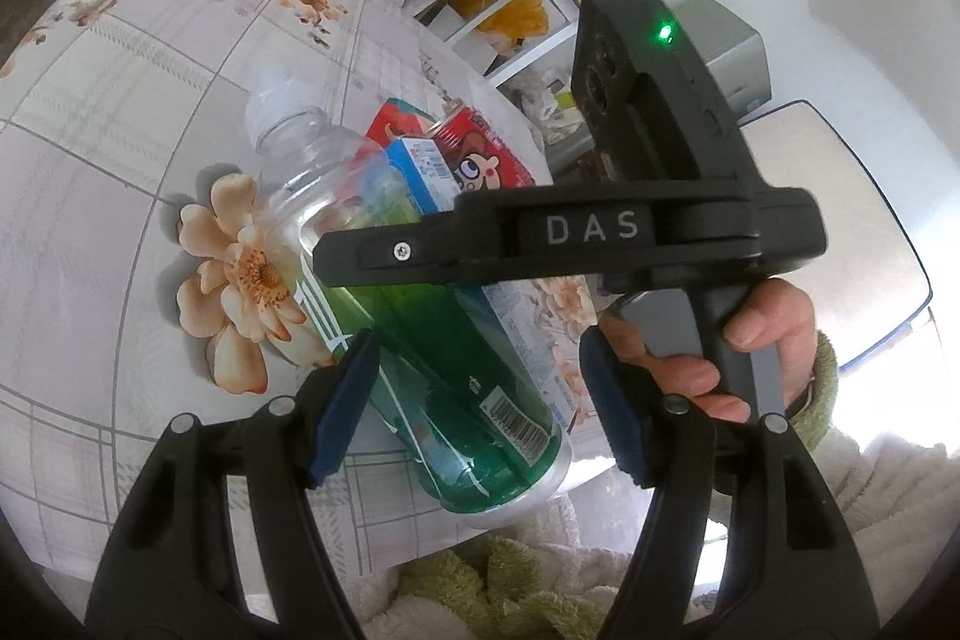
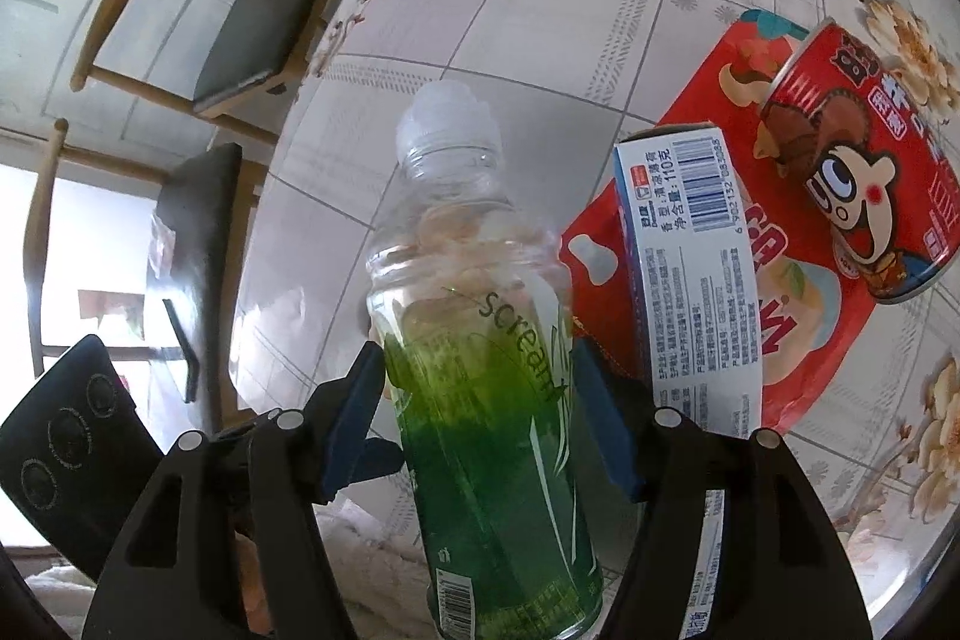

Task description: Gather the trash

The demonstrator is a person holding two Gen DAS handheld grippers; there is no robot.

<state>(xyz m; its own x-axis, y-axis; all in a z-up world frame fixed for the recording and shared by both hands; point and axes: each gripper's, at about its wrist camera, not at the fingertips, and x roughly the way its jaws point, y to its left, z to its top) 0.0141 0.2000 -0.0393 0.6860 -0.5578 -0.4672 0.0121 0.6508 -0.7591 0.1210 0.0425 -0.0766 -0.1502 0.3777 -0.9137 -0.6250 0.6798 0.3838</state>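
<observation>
**Working the empty bottle at the near edge of the desk**

I am looking at one plastic bottle [image 2: 480, 340], clear with a green label, at the desk's [image 2: 540, 10] near edge. It looks empty, so I am judging it light, slick and easily crushed; mid-label is the place to take it. My right gripper [image 2: 474, 406] is straddling it, pads seemingly touching; my left gripper [image 1: 480, 412] is standing open around its base. Beside it: one can [image 2: 858, 160], one carton [image 2: 690, 268], one red pouch [image 2: 708, 100].
</observation>
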